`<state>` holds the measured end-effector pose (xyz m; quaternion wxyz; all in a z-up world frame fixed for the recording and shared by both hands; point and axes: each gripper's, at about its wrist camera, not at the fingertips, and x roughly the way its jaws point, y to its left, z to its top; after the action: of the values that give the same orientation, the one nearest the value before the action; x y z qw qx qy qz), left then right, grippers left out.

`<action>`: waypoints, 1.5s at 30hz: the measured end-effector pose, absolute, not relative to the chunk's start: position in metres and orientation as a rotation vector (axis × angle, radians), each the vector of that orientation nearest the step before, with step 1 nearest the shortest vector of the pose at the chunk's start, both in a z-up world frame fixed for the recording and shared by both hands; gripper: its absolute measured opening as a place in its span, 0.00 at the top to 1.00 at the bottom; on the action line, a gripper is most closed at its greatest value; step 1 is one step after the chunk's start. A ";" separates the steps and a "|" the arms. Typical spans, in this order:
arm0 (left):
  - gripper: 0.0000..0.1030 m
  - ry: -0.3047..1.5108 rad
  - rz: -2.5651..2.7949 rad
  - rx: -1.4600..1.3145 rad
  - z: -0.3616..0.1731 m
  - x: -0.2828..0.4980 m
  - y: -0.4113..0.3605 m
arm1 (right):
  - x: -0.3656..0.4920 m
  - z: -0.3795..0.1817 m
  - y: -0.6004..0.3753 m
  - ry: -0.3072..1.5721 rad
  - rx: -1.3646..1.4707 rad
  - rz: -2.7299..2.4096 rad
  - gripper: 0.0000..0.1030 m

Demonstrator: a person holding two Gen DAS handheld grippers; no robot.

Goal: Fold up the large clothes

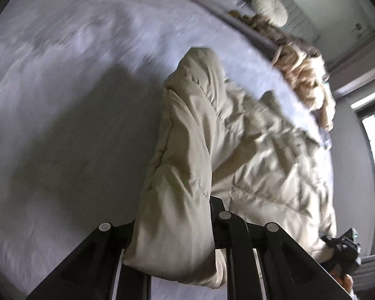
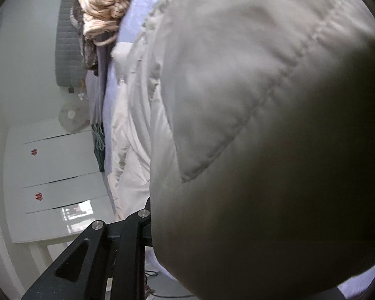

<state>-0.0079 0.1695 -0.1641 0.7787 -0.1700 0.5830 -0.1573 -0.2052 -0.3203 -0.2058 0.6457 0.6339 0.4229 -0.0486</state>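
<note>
Cream quilted puffer jacket (image 1: 250, 150) lies on the lavender bed (image 1: 75, 100), one puffy fold clenched in the left hand-held gripper (image 1: 172, 225). Its padding fills the right wrist view, hiding the right hand-held gripper (image 2: 147, 225), so I cannot tell its state. Chunky beige knitwear (image 1: 305, 75) sits at the bed's far edge.

Your left gripper (image 1: 172, 230) enters its view from six o'clock, fingers pointing toward twelve, the jaws pinched on a thick fold of the padded jacket (image 1: 187, 175). Your right gripper (image 2: 147, 225) likewise rises from six o'clock; only its left finger (image 2: 135, 230) shows, pressed against the jacket, the other finger hidden.
</note>
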 end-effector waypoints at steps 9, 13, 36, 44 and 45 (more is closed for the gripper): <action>0.52 1.294 -0.063 -0.176 -0.164 -0.027 0.190 | -0.219 -0.202 -0.317 1.057 1.407 -0.159 0.61; 0.52 1.292 0.003 -0.143 -0.155 -0.026 0.200 | -0.229 -0.191 -0.327 1.090 1.366 -0.228 0.57; 0.52 1.354 0.061 0.069 -0.157 -0.037 0.135 | -0.243 -0.161 -0.361 1.263 0.923 -0.490 0.84; 0.52 1.307 0.000 0.058 -0.111 -0.057 0.123 | -0.251 -0.176 -0.376 1.284 1.005 -0.425 0.86; 0.52 1.304 -0.015 0.060 -0.107 -0.060 0.118 | -0.251 -0.172 -0.375 1.284 0.993 -0.422 0.85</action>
<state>-0.0600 0.1180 -0.1069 0.7944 0.0281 0.6067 -0.0070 -0.2508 -0.3746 -0.1719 0.6687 0.4402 0.5693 -0.1871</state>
